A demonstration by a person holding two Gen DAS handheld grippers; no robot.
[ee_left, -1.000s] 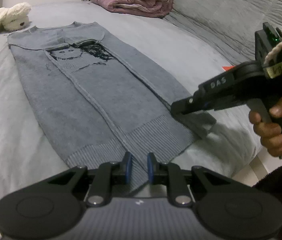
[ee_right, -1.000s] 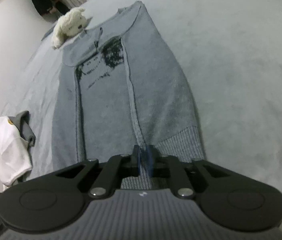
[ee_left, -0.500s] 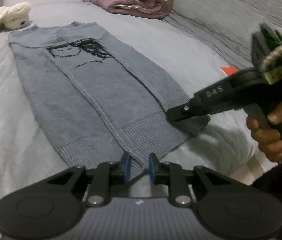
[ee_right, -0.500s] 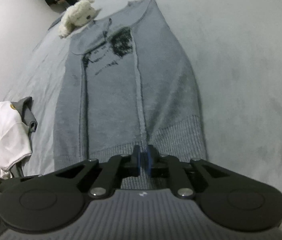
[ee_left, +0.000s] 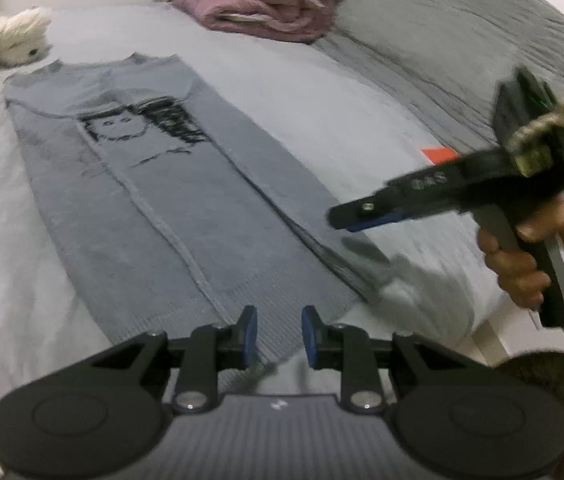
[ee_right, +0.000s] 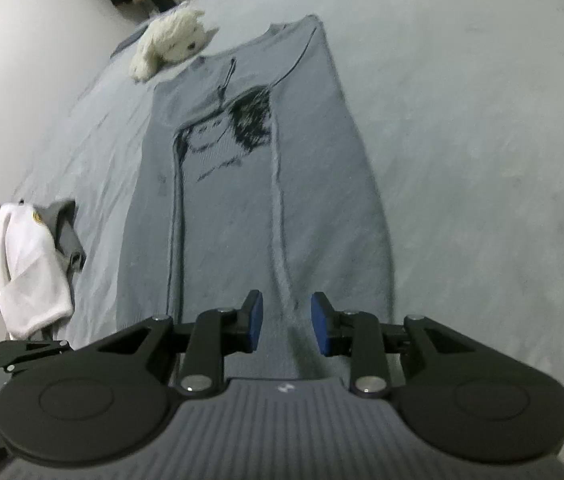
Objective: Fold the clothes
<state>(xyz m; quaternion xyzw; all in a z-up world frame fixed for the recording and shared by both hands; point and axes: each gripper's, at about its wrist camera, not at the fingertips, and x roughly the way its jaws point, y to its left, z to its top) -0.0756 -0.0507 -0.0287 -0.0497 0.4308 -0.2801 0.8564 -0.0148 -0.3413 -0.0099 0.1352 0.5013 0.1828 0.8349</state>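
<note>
A grey knitted sweater (ee_left: 170,200) with a black face print lies flat on the bed, sleeves folded in, ribbed hem towards me. My left gripper (ee_left: 278,334) hovers just over the hem with its jaws a little apart and no cloth pinched. My right gripper (ee_right: 286,326) hangs above the hem's right part of the sweater (ee_right: 234,220); its jaws are opening and only the cloth below shows between them. The left wrist view has the right gripper (ee_left: 341,218) in the air above the sweater's right corner, held by a hand (ee_left: 521,264).
A white plush toy (ee_left: 10,40) (ee_right: 170,40) lies by the collar. A folded pink blanket (ee_left: 258,4) and a grey quilt (ee_left: 441,40) lie at the far side. White and grey clothes (ee_right: 30,264) are piled left of the sweater. The bed's edge (ee_left: 493,332) is near.
The right gripper's jaws, closed on the hem before, now stand apart and have let it go. Both grippers have lifted slightly off the hem, and the sweater's right corner lies flat.
</note>
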